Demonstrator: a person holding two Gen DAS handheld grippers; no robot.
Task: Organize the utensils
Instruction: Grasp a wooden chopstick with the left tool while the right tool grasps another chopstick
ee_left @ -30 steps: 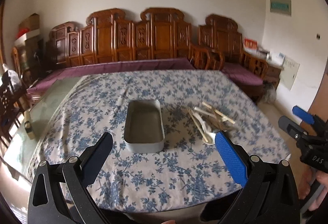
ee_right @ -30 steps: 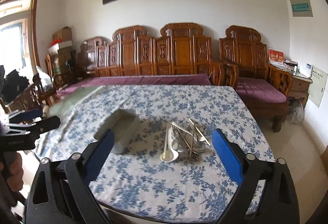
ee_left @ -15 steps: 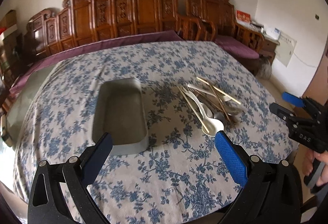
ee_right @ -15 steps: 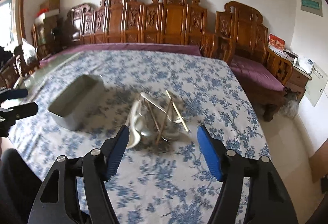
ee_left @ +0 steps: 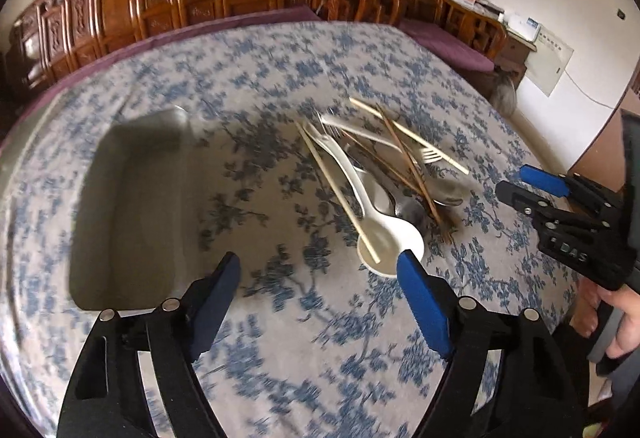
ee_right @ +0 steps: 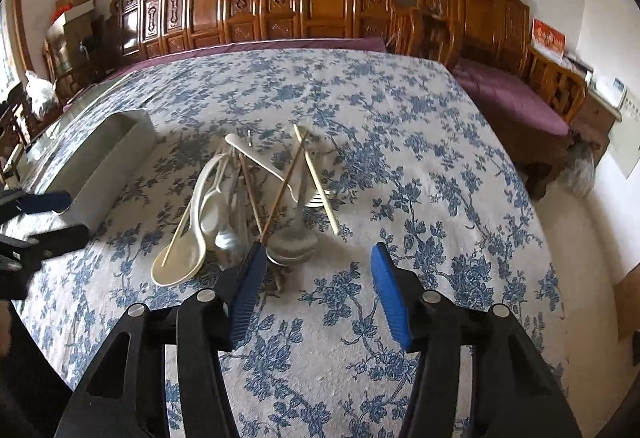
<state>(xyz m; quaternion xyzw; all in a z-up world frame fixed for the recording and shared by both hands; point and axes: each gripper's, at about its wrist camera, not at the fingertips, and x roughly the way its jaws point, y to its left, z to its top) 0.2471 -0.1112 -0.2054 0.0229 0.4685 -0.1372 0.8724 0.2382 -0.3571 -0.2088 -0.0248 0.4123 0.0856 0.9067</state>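
I hold my left gripper (ee_left: 320,272) wide open and empty above the cloth beside the tray (ee_left: 132,197); my right gripper (ee_right: 318,264) gapes empty just short of the utensil pile (ee_right: 256,197).

a table (ee_right: 440,173) in a blue-flowered cloth is carrying a grey metal tray (ee_left: 132,205) and, beside it, a utensil pile (ee_right: 248,205).
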